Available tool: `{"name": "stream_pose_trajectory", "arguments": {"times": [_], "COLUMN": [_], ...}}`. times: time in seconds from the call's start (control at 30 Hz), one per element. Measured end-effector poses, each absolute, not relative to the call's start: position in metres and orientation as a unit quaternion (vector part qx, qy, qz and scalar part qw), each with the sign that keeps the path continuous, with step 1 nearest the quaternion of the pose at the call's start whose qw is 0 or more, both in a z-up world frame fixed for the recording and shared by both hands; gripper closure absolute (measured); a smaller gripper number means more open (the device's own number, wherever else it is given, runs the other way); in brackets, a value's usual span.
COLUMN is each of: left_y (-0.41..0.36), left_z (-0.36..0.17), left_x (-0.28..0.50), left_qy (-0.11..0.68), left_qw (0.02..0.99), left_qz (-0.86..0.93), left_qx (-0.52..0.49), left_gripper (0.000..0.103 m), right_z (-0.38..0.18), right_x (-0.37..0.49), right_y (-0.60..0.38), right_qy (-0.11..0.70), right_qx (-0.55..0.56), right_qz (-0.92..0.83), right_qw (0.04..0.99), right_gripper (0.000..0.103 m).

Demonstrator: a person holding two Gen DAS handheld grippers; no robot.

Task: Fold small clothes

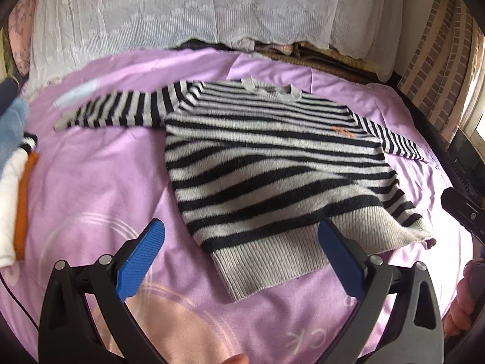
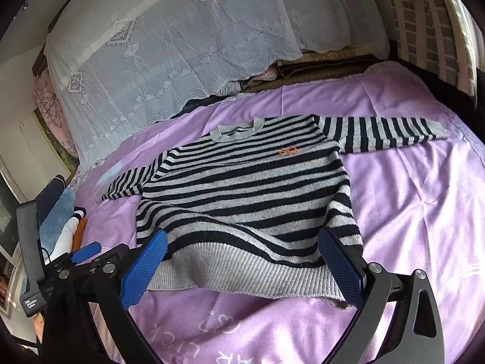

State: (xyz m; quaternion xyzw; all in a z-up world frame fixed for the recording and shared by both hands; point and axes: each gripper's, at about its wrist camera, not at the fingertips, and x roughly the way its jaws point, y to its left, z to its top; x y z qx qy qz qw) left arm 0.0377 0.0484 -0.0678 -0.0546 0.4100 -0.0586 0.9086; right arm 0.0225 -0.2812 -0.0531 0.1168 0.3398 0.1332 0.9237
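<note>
A small black-and-grey striped sweater (image 1: pixel 266 163) (image 2: pixel 242 191) lies flat and face up on a purple bedspread (image 1: pixel 100 182) (image 2: pixel 409 200), both sleeves spread out sideways, its grey ribbed hem nearest me. A little orange mark sits on the chest. My left gripper (image 1: pixel 241 242) hovers open just short of the hem's left part, blue pads wide apart and holding nothing. My right gripper (image 2: pixel 242 251) is open too, its fingers straddling the hem from above. The left gripper's blue fingertip (image 2: pixel 88 250) shows at the lower left of the right wrist view.
A pile of folded clothes (image 1: pixel 15 182) (image 2: pixel 65 224), blue, white and orange, sits at the bed's left edge. White lace-covered bedding (image 1: pixel 197 15) (image 2: pixel 182 54) rises behind the sweater. A brick-pattern wall (image 1: pixel 436 60) stands to the right. A hand (image 1: pixel 460 303) shows at the lower right.
</note>
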Motion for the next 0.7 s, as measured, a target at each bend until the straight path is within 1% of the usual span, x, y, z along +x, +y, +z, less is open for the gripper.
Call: {"name": "stream_pose_trajectory", "arguments": {"times": [0.23,0.43,0.57,0.7], "left_y": [0.079,0.079,0.081,0.087], "left_z": [-0.107,-0.140,-0.146,-0.148], "left_x": [0.049,0.059,0.055,0.050], "left_qy": [0.467,0.507,0.491,0.465], "left_qw": [0.864,0.811,0.815,0.820], "left_qz": [-0.110,-0.185,-0.199,-0.220], "left_qx": [-0.154,-0.226,-0.235,-0.252], "left_gripper": [0.004,0.004,0.004,0.004], "right_z": [-0.092,-0.128,-0.166,-0.172], "right_x": [0.030,0.044,0.054,0.051], "right_y": [-0.346,-0.378,-0.388,-0.388], "right_qy": [0.356,0.388,0.426,0.414], "right_qx": [0.213,0.310,0.412,0.426], "right_qz": [0.106,0.137,0.177,0.181], "right_qw": [0.904,0.857,0.786,0.784], "right_gripper": [0.003,0.003,0.003,0.003]}}
